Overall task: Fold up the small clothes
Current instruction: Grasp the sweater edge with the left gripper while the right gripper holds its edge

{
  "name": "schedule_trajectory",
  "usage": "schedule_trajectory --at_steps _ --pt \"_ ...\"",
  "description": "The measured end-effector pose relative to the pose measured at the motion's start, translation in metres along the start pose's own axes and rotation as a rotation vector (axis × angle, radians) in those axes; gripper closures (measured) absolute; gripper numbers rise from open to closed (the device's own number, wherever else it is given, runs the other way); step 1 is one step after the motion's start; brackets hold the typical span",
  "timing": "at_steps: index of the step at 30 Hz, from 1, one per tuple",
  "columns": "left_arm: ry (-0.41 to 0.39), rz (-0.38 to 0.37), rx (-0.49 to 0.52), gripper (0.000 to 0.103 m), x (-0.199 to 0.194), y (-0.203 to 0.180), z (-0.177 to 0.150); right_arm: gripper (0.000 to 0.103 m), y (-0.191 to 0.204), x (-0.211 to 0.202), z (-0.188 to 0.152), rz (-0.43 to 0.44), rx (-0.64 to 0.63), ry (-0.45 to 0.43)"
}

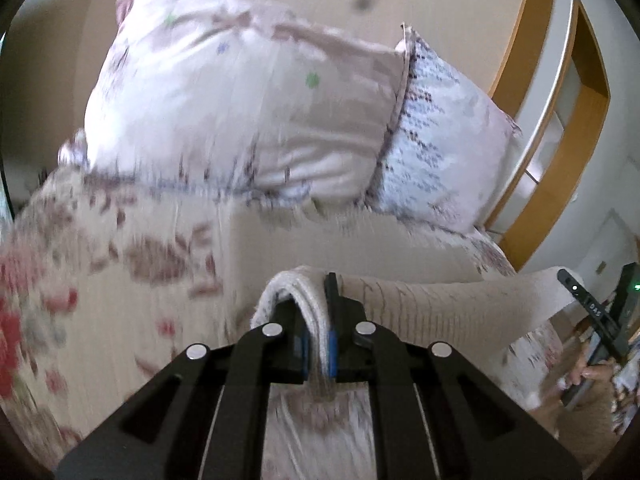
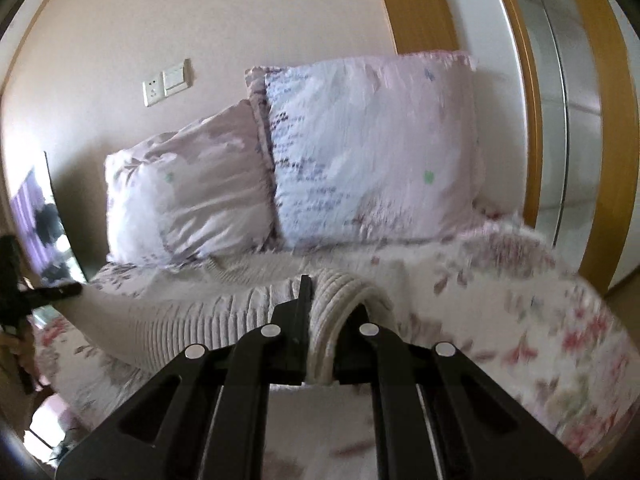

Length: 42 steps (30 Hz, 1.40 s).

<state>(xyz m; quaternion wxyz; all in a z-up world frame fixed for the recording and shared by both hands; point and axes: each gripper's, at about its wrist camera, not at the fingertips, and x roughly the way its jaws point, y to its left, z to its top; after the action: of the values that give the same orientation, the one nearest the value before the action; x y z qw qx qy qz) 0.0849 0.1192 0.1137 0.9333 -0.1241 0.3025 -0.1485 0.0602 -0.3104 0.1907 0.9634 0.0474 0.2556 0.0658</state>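
A bed (image 2: pixel 500 280) with a floral cover fills both views, two pillows (image 2: pixel 280 168) propped against the wall at its head. Above the cover, stretched between the two tools, hangs the small garment (image 2: pixel 192 320): a cream ribbed knit, sagging a little in the middle.

It looks light and quite limp, thick for its size, with a soft rib that should crease easily but spring back a bit. The knit is grippy rather than slick, so a pinch at the edge ought to hold; pulled hard, it would likely stretch out of shape. The hemmed corners are the sensible places to take it, and both are already taken.

The left gripper (image 1: pixel 316 316) has its fingers pressed together on one bunched corner. The right gripper (image 2: pixel 324 316) pinches the opposite corner the same way. Blur makes it hard to say which garment this is, perhaps a child's top.
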Motion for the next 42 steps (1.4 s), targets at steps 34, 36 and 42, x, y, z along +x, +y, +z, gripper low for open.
schedule_trajectory --at_steps 34,36,42 --pt "0.15 -0.043 -0.442 0.054 0.197 0.076 0.05 0.049 -0.074 0.245 0.013 0.017 0.486 0.334" --pt "0.116 -0.042 -0.431 0.049 0.191 0.074 0.056 0.049 -0.072 0.242 0.015 0.021 0.477 0.323" --pt "0.082 0.032 -0.297 0.048 0.162 0.066 0.059 0.049 -0.079 0.207 0.012 -0.025 0.402 0.289"
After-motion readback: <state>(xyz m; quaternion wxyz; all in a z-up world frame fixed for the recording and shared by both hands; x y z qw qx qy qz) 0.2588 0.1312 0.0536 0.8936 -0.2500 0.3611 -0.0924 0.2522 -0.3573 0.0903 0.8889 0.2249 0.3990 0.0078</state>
